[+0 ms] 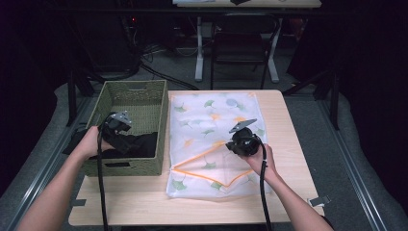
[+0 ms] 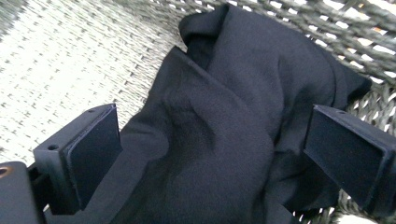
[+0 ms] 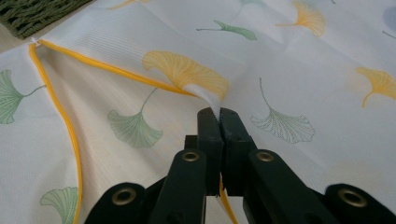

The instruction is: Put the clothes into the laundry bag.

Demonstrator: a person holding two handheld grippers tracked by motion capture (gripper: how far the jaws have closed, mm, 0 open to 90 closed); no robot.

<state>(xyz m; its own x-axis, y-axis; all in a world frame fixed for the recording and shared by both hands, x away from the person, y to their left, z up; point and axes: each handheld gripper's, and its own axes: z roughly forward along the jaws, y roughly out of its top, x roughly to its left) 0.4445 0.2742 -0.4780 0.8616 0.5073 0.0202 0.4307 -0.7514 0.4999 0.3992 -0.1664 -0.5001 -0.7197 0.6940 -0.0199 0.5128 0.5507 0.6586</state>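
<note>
A table (image 1: 144, 202) is seen with a mesh bag (image 1: 211, 120) spread over its middle and right and a woven basket (image 1: 126, 98) standing at its left, just beside the bag. A black garment (image 2: 219, 130) is bunched in the near part of the basket. The bag's orange-edged flap (image 3: 140, 60) is pinched at its tip and lifted by the right gripper (image 3: 218, 116), whose jaws are pressed together on the fabric. The left gripper (image 2: 210, 149) is lowered into the basket with its jaws spread wide, one on either side of the garment, nothing yet being gripped. Only a thin sliver of flap is held, so it is judged likely to slip free if pulled harder, and the opening would fall shut. A single fold of the garment may be caught when the left jaws are closed, so that the rest trails, snags on the basket rim, or drags across the bag and pulls it askew.
</note>
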